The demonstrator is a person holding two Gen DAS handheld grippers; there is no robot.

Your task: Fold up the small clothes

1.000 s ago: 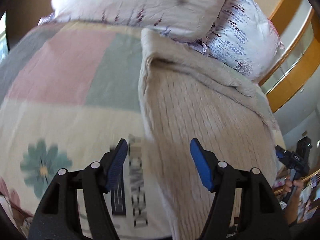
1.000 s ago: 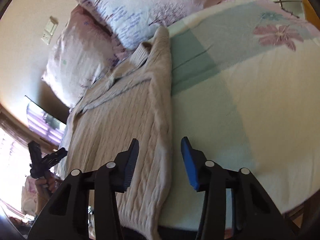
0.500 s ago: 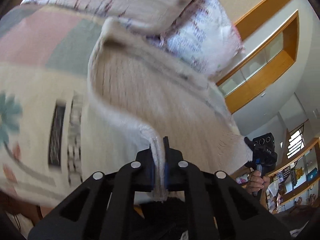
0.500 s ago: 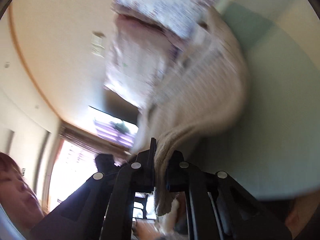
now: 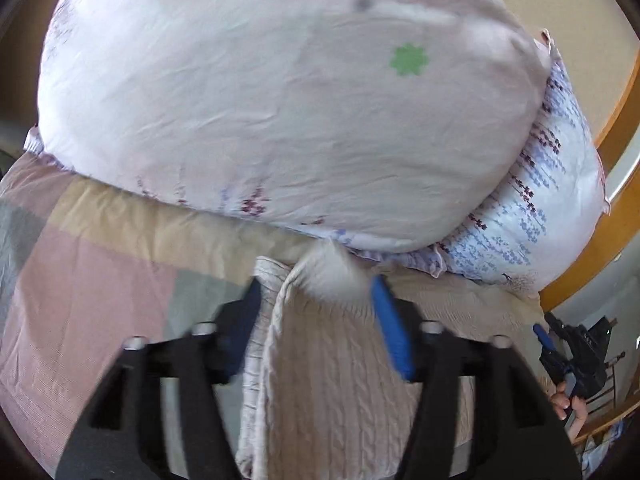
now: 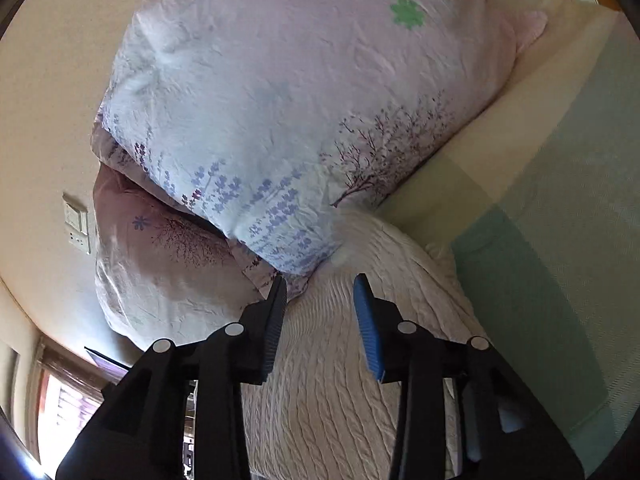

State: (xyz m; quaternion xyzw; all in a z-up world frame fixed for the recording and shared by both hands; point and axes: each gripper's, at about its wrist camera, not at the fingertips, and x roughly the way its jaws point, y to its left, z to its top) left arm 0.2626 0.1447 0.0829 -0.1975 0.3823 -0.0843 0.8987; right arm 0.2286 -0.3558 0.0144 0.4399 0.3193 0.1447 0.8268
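A beige cable-knit sweater (image 5: pixel 320 380) lies folded over on the bed, its folded edge close under the pillows. It also shows in the right wrist view (image 6: pixel 340 360). My left gripper (image 5: pixel 316 296) is open, its jaws wide apart astride the sweater's top edge, with fabric between them but not pinched. My right gripper (image 6: pixel 320 292) is open above the sweater's other top corner, right next to the pillows. The other hand-held gripper (image 5: pixel 576 352) shows at the far right of the left wrist view.
Two large floral pillows (image 5: pixel 280 100) are stacked against the wall at the head of the bed, also in the right wrist view (image 6: pixel 300 120). A pastel patchwork bedspread (image 5: pixel 80 280) covers the bed (image 6: pixel 560 200). A wall switch (image 6: pixel 76 224) is on the left. Wooden window frame (image 5: pixel 616 140) stands at the right.
Both grippers closed on the sweater's bottom edge, carried it up toward the pillows, folding it over itself, and have now opened and let go.
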